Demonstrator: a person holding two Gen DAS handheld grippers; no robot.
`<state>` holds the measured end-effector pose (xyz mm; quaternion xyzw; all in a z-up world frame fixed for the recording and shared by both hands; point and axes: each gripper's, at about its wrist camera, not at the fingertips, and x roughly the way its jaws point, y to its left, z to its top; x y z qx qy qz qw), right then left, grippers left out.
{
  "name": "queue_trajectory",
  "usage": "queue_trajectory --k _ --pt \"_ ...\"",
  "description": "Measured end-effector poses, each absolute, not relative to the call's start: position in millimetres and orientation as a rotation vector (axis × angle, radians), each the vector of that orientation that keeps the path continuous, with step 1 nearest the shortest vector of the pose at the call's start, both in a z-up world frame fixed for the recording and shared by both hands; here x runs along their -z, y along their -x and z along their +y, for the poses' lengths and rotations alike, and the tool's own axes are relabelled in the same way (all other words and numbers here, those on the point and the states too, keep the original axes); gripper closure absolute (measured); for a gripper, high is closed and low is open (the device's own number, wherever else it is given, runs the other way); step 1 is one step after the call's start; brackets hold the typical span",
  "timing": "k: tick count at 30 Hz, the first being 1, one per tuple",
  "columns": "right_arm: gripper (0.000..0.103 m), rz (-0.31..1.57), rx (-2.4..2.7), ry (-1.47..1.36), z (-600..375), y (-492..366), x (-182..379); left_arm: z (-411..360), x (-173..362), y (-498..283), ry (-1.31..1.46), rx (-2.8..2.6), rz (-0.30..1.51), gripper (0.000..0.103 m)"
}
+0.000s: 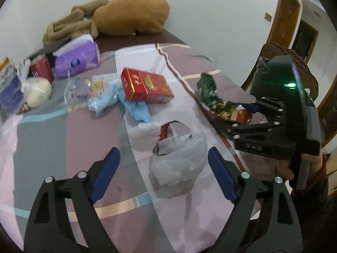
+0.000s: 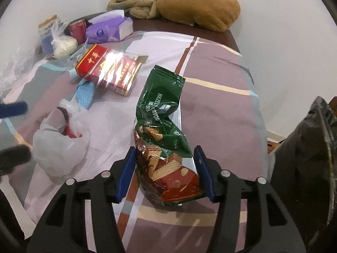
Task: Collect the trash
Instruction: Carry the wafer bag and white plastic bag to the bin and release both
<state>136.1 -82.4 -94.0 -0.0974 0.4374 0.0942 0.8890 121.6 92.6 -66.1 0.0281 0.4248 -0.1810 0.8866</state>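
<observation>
A green and red wafer snack bag [image 2: 162,130] lies crumpled on the striped bedsheet [image 2: 210,109]. My right gripper [image 2: 164,174] has its blue pads against both edges of the bag's lower red end, and from the left wrist view the right gripper [image 1: 248,113] sits over that same wafer bag [image 1: 214,99]. My left gripper [image 1: 164,169] stands wide open, and a crumpled white plastic bag [image 1: 179,158] with something red inside rests on the sheet just ahead, between the fingers, untouched. The same white bag [image 2: 59,141] shows left of the wafer bag.
A black bin bag [image 2: 305,158] hangs open at the right bed edge. Further back lie a red carton [image 1: 145,86], blue cloths [image 1: 137,109], clear wrappers [image 1: 78,90], a purple tissue pack [image 1: 78,60], a red can [image 1: 41,67] and a brown plush [image 1: 130,12]. A wall runs behind.
</observation>
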Motion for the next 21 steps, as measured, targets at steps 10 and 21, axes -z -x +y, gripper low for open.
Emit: queue_trajectory --k 10,21 --pt "0.048 0.852 -0.180 0.168 -96 -116 74 76 107 -148 0.009 0.417 1.035 0.054" --pt "0.048 0.802 -0.168 0.198 -95 -93 58 67 64 -111 -0.132 0.251 0.859 0.069"
